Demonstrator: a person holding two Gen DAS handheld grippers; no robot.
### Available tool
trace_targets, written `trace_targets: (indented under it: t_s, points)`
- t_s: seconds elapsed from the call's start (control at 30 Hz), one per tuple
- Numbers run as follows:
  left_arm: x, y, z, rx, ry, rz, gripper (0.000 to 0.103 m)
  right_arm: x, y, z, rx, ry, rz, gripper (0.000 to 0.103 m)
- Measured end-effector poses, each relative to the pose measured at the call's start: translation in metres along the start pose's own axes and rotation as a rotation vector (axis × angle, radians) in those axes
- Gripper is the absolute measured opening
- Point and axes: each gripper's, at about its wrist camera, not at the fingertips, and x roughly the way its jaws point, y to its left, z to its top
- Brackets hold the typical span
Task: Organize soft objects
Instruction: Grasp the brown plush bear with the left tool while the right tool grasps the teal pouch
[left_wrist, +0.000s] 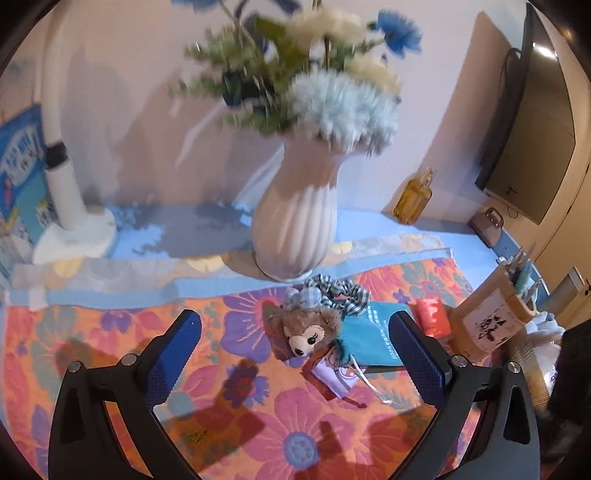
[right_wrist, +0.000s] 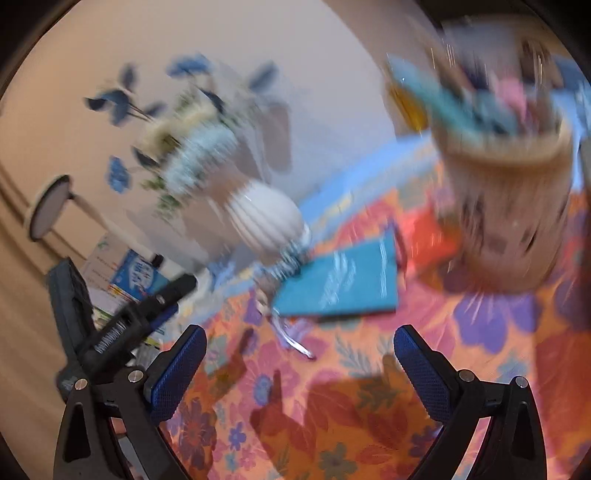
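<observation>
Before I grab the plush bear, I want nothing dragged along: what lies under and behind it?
The plush bear lies on the floral cloth. A checked scrunchie sits behind it; a teal pouch beside it. A small purple tag pokes out below. What lies beneath its body is hidden.

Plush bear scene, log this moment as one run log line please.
plush bear: lying on floral cloth, untouched | left gripper: open, empty | right gripper: open, empty | teal booklet: beside bear

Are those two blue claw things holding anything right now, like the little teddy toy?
Nothing is held. The left gripper and right gripper both stand open and empty; the plush toy lies untouched on the floral cloth.
</observation>
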Motion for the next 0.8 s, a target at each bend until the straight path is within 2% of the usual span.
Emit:
trace_targets:
  t_s: [0.1,0.23,0.37,0.43,0.47,0.5,0.57,0.6,0.63,0.67,0.7,0.73,0.8]
  points:
    - [0.028,-0.001,-0.003,-0.014,0.029,-0.039,0.102,0.026,-0.007,-0.004,-0.002,0.012,-0.035,0.102]
    - [0.061,0.003,-0.004,-0.06,0.071,-0.079,0.101,0.052,-0.026,0.006,0.111,0.024,-0.025,0.103]
    - [0.084,0.011,-0.012,-0.11,0.089,-0.105,0.102,0.065,-0.03,0.019,0.127,-0.064,-0.011,0.103]
    - [0.094,0.014,-0.018,-0.099,0.099,-0.097,0.101,0.067,-0.026,0.018,0.079,-0.12,-0.033,0.102]
    - [0.094,0.015,-0.02,-0.087,0.074,-0.095,0.101,0.071,-0.02,0.014,0.03,-0.132,-0.072,0.101]
    - [0.092,0.016,-0.02,-0.092,0.068,-0.1,0.101,0.073,-0.015,0.013,0.007,-0.124,-0.106,0.096]
    - [0.09,0.017,-0.02,-0.099,0.051,-0.106,0.101,0.074,-0.013,0.014,-0.002,-0.121,-0.072,0.077]
    - [0.091,0.016,-0.021,-0.094,0.054,-0.105,0.099,0.074,-0.018,0.014,0.021,-0.116,-0.05,0.061]
    - [0.09,0.014,-0.021,-0.079,0.05,-0.099,0.09,0.074,-0.024,0.015,0.048,-0.112,-0.05,0.048]
    - [0.09,0.012,-0.021,-0.068,0.048,-0.106,0.061,0.075,-0.028,0.015,0.075,-0.112,-0.053,0.041]
    - [0.09,0.01,-0.021,-0.056,0.051,-0.117,0.053,0.074,-0.034,0.016,0.103,-0.115,-0.035,0.026]
    - [0.09,0.01,-0.022,-0.051,0.055,-0.124,0.05,0.074,-0.038,0.016,0.121,-0.11,-0.011,0.014]
    - [0.088,0.011,-0.021,-0.057,0.042,-0.145,0.045,0.074,-0.041,0.016,0.14,-0.105,-0.002,0.008]
